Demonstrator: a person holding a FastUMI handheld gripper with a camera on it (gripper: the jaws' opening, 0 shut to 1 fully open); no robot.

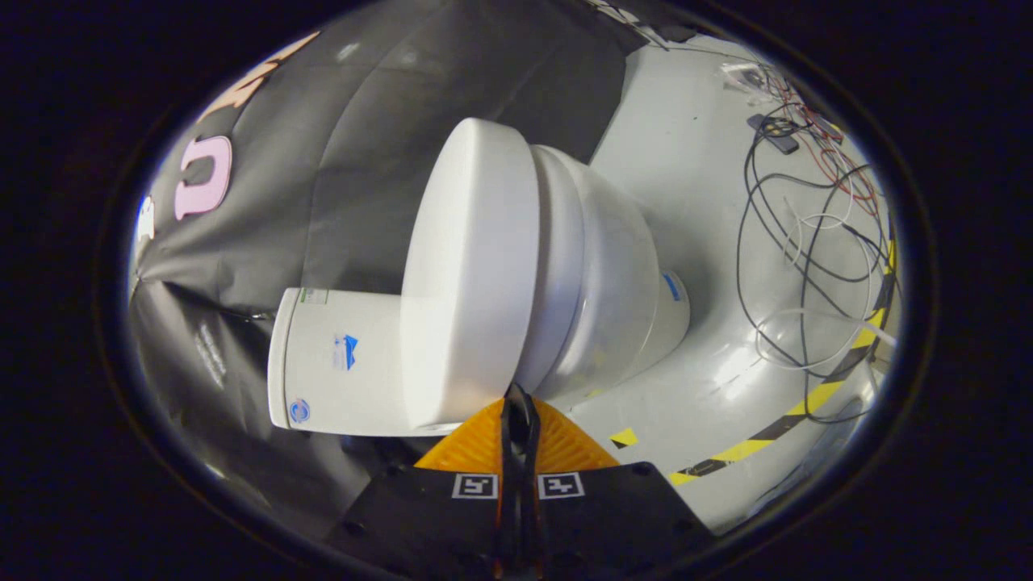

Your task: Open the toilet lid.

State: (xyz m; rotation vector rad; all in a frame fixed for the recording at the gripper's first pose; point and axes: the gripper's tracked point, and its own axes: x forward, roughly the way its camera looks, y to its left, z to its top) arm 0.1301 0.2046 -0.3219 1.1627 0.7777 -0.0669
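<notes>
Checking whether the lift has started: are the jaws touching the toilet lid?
Cannot tell. In the gripper view the gripper, jaws nearly together, sits at the edge of the closed lid, and no contact or gap shows plainly.

One toilet stands here, with one closed lid, one cistern and two blue stickers on the cistern's side. One tool points at it, its two fingers drawn together with nothing between. One tangle of wires and one yellow-and-black striped tape line lie on the floor.

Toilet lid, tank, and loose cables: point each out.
toilet lid (pixel 472 266): gripper view, middle of its flat top face.
tank (pixel 339 363): gripper view, its side wall.
loose cables (pixel 807 266): gripper view, tangle on the floor.
</notes>
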